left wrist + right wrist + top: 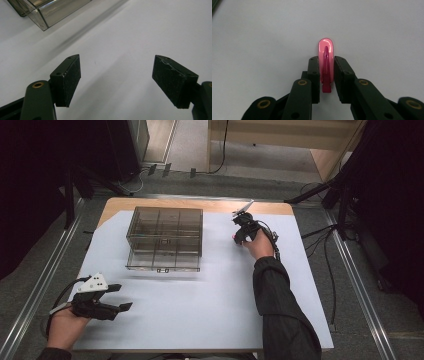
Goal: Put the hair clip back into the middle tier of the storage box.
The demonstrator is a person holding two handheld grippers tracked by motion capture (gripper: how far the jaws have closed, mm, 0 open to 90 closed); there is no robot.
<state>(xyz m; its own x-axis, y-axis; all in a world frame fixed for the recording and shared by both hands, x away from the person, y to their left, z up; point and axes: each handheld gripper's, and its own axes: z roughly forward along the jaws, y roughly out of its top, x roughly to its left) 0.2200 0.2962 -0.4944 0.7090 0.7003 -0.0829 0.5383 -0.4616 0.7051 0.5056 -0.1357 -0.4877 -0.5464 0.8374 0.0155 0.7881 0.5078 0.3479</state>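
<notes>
A small pink clip (326,60) with a rounded tip lies on the white sheet, and my right gripper (326,62) is shut on it, one jaw on each side. In the high view that gripper (237,237) sits right of the clear box, with a speck of the pink clip (233,236) showing at its tip. A smoky clear compartment box (165,239) with a closed latched lid stands at the table's back left. My left gripper (123,296) rests low at the front left, open, nothing between its jaws. One corner of the box (42,12) appears beyond it.
A white sheet (210,305) covers most of the wooden table (200,204). Cables trail off the right edge, and dark stand legs (320,190) sit on the floor behind the table's right corner.
</notes>
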